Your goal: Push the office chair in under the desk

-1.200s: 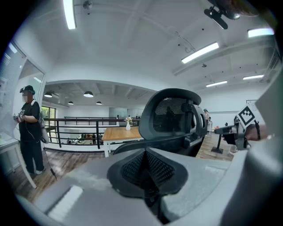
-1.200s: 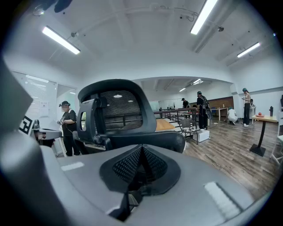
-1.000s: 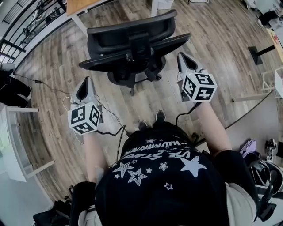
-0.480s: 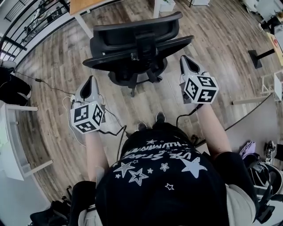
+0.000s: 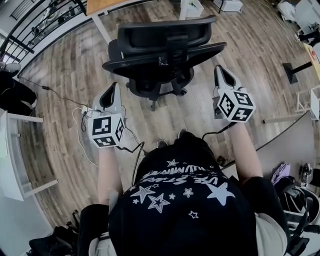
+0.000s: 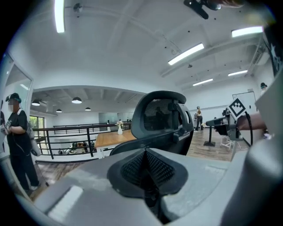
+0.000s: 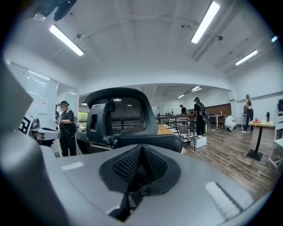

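A black office chair [image 5: 165,50] stands on the wood floor with its back to me, facing a wood-topped desk [image 5: 100,6] at the top edge of the head view. My left gripper [image 5: 112,87] hovers by the left end of the backrest and my right gripper [image 5: 220,70] by the right end. Both are shut with nothing between the jaws. From the left gripper [image 6: 146,154], the chair's headrest [image 6: 161,119] rises a little ahead, with the desk [image 6: 112,137] beyond it. The right gripper [image 7: 141,152] looks at the mesh back [image 7: 117,117]. I see no contact with the chair.
Loose cables [image 5: 82,117] lie on the floor at my left. A white table [image 5: 12,150] stands at the left edge and a black railing [image 5: 30,25] runs behind it. A floor stand [image 5: 292,67] is at the right. A person in black [image 6: 17,141] stands far left.
The head view has drifted so the chair and both grippers sit further right in the picture. The grippers keep their places behind the chair and stay shut.
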A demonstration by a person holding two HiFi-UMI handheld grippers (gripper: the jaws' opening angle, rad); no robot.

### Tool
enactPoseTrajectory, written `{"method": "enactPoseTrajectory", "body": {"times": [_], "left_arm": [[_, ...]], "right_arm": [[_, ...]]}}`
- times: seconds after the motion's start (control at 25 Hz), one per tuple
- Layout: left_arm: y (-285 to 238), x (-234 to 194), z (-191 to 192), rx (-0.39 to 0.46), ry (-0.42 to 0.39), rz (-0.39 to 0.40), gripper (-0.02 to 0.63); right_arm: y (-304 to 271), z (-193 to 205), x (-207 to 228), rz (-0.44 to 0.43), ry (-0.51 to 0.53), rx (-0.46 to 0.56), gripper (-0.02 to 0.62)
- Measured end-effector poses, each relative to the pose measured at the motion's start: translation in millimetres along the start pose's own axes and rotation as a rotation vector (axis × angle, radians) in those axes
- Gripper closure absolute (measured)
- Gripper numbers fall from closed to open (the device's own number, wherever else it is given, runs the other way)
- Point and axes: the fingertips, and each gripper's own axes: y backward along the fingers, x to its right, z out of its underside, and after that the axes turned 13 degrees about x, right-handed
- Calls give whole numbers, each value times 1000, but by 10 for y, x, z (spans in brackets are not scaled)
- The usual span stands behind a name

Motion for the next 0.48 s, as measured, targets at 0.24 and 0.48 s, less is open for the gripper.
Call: {"method": "enactPoseTrajectory", "body": {"times": [0.24, 0.48], "left_arm": [[-15, -9, 13, 10, -2, 28, 604], [-150, -86, 5, 9, -22, 8, 604]], "right_arm": [[85, 61, -8, 31, 118, -35, 594], [-47, 131, 67, 13, 199, -49, 594]]}}
